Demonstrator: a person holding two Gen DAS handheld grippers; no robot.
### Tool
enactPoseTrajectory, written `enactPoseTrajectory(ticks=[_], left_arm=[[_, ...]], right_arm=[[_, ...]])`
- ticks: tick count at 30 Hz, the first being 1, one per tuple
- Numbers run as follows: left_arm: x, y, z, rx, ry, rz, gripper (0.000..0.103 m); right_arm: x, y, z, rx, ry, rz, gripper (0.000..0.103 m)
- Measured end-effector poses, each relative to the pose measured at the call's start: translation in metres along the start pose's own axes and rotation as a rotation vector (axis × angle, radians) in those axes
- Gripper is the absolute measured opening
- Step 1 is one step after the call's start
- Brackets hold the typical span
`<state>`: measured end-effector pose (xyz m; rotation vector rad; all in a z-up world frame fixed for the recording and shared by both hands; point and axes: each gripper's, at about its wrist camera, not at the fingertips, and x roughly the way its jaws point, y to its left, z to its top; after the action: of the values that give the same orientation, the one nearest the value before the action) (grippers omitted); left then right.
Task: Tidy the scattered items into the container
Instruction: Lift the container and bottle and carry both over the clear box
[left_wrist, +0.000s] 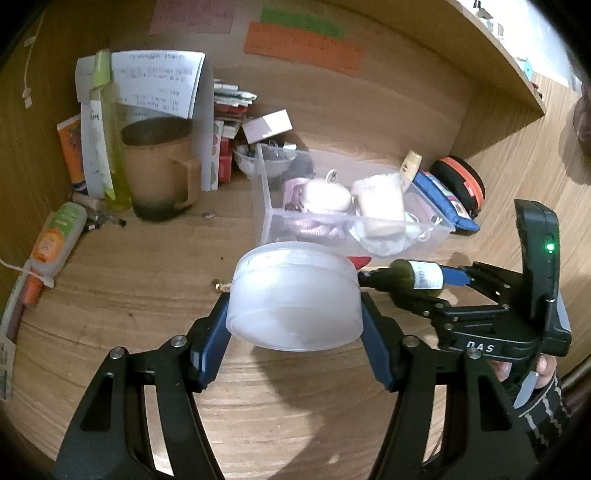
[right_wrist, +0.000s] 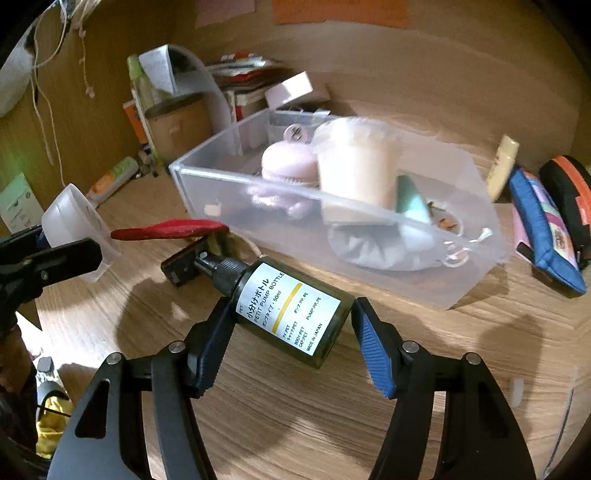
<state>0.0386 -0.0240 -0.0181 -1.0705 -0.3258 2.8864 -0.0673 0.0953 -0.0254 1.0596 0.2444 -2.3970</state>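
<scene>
Clamped between our left gripper's (left_wrist: 295, 325) pads, we are holding a round frosted-white plastic jar (left_wrist: 295, 302); our right gripper (right_wrist: 291, 332) is gripping a dark-green labelled pump bottle (right_wrist: 288, 310). Both are hovering just before the clear plastic container (right_wrist: 221, 184); we should clear its rim before releasing.

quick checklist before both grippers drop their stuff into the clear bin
1. Left gripper clamps the white round tub on both sides: ok.
2. Right gripper on the green pump bottle: cannot tell; its right pad looks just off the base.
3. Both items lifted off the desk: ok.
4. Free room in the clear bin: not ok, crowded; the beige cup takes the middle.
5. Red clip lies before the bin, apart from both loads: ok.
</scene>
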Motion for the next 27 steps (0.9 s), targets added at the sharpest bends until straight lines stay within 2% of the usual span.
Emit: enactPoseTrajectory(ticks=[14,27], left_arm=[[0.009,-0.011,0.026,0.019,-0.029,-0.017,0.065],[0.029,-0.016,0.055,0.016,-0.017,-0.052,0.065]], right_arm=[[-0.044,-0.036,0.009,0.065,-0.111,-0.084,0.062],[-0.048,-0.062,0.018,0.092,-0.144,-0.138,0.062]])
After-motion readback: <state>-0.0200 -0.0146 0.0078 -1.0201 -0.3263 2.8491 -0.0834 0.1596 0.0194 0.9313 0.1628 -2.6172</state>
